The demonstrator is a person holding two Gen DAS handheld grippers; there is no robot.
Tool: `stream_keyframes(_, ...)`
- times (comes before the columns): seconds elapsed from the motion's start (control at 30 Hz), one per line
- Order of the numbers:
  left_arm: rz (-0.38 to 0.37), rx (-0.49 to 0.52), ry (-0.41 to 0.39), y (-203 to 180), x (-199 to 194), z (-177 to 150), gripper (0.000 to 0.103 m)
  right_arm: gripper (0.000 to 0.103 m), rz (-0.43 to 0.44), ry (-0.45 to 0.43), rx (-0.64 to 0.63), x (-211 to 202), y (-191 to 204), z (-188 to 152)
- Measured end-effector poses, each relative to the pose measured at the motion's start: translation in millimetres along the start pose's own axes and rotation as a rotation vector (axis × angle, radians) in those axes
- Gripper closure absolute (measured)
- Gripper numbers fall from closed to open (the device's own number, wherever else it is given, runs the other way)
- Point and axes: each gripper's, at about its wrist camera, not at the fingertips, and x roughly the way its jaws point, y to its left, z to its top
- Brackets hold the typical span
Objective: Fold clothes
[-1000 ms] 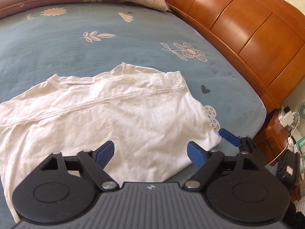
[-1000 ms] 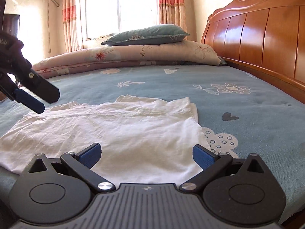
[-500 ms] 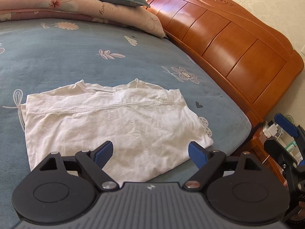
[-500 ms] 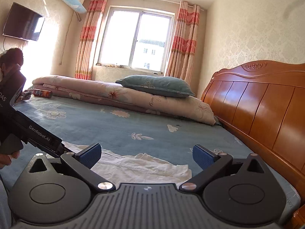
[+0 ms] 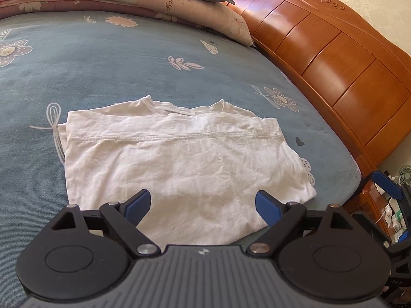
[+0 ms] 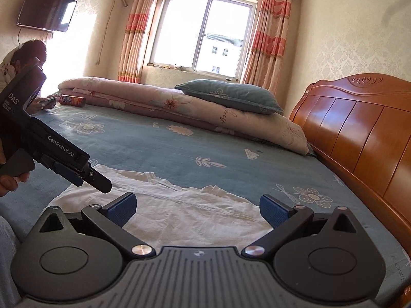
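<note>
A white T-shirt (image 5: 179,161) lies folded into a rough rectangle on the blue flowered bedsheet (image 5: 102,59), collar at the far side. It also shows in the right wrist view (image 6: 185,213). My left gripper (image 5: 203,204) is open and empty, held above the shirt's near edge. My right gripper (image 6: 197,209) is open and empty, raised over the near edge of the bed. The right gripper's blue fingertip (image 5: 388,183) shows at the right edge of the left wrist view. The left gripper's body (image 6: 51,151) shows at the left of the right wrist view.
A wooden headboard (image 5: 334,59) runs along the right. A rolled quilt (image 6: 179,107) with a teal pillow (image 6: 231,96) lies at the far side. A red can (image 6: 72,100) and a seated person (image 6: 23,64) are at the far left. A bedside table (image 5: 380,205) holds small items.
Both grippers have lifted up and back from the shirt. The right wrist view now tilts up to the window; the left wrist view takes in the whole folded shirt.
</note>
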Motion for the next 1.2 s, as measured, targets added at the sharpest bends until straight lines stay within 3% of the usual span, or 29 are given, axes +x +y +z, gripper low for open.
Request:
stream_keyframes(0.23, 0.061, -0.040, 0.056, 16, 12, -8, 0.015, 0.000, 0.082, 0.122, 0.058, 46, -1, -21)
stream_keyframes(0.5, 0.079, -0.140, 0.065, 41, 17, -18, 0.015, 0.000, 0.159, 0.231, 0.010, 98, 13, -34)
stream_keyframes(0.7, 0.084, -0.186, 0.028, 55, 17, 5, 0.015, 0.000, 0.172, 0.282, -0.023, 122, 11, -33)
stream_keyframes(1.03, 0.016, -0.240, -0.032, 77, 59, 52, 0.015, 0.000, 0.182, 0.388, -0.034, 162, 12, -57)
stream_keyframes(1.2, 0.077, -0.273, -0.024, 103, 79, 60, 0.015, 0.000, 0.200, 0.405, -0.004, 163, 8, -67)
